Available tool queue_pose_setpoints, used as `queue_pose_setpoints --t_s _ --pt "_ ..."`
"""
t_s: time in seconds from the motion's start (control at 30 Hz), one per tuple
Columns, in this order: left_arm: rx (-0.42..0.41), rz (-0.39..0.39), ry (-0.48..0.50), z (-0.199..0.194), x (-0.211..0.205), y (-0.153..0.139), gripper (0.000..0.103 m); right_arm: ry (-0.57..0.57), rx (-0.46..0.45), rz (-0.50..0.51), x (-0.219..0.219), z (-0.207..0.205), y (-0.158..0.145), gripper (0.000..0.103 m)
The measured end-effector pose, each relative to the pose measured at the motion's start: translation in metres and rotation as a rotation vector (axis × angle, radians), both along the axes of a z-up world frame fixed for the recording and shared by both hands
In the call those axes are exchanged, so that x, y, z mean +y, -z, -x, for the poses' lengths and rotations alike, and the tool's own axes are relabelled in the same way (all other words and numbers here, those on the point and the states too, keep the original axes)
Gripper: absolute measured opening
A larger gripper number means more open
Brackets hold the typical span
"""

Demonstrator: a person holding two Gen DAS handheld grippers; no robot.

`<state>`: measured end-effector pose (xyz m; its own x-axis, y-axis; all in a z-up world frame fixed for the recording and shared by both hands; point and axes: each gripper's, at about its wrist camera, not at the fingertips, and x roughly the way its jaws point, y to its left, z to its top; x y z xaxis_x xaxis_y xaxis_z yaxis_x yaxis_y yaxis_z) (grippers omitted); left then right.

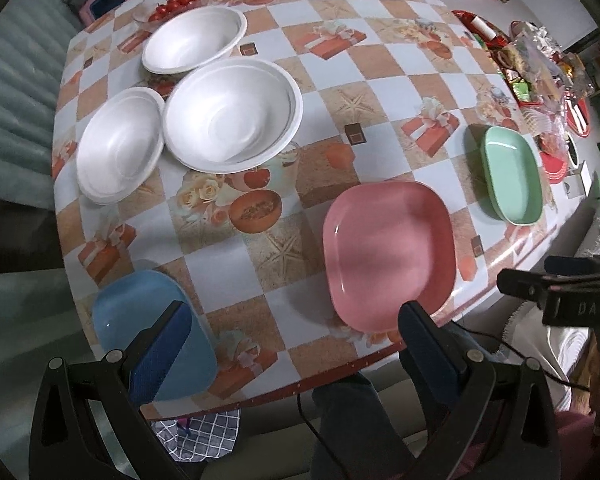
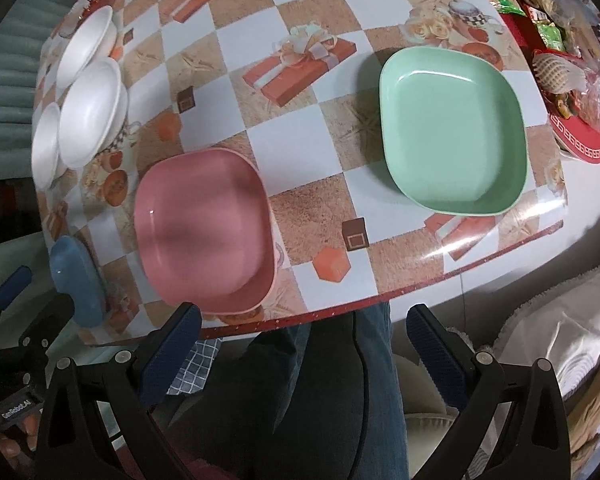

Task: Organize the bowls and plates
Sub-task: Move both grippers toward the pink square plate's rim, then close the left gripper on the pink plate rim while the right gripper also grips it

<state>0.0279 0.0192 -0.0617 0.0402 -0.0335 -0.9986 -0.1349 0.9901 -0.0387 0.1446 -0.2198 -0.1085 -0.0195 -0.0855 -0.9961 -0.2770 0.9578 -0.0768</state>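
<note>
The pink plate point(image 2: 204, 228) and green plate point(image 2: 454, 132) look like smooth, glossy plastic; the white bowls point(image 1: 232, 114) look matt, foam-like; the worktop point(image 1: 324, 72) cover shines.

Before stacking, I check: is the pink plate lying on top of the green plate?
No, the pink plate and green plate lie apart on the tablecloth.

The left tool point(image 1: 292, 332) has two black plastic fingers point(image 1: 168, 336) faced with dark blue textured pads, each carried on black triangular arms with slot cut-outs and round silver screw heads at the joints. A thin black cable runs from its 6 o'clock side. The right tool point(image 2: 304, 332) is built the same: blue ribbed pads on its fingers point(image 2: 432, 344), black frames, silver screws. Seen from the left wrist at 3 o'clock, its black body bears pale lettering reading "DAS". The person's legs point(image 2: 328, 392) wear dark blue jeans.
</note>
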Motion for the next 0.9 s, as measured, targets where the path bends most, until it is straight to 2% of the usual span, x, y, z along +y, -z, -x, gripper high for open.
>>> queue_pose_setpoints --t_s 0.37,0.9 --pt "0.082 -0.012 -0.028 -0.009 -0.015 0.055 0.103 -0.038 0.024 0.057 0.004 -0.018 0.046 0.103" --pt "0.09 -0.059 -0.096 -0.017 0.003 0.106 0.103 -0.039 0.042 0.082 0.011 -0.048 0.079 0.103"
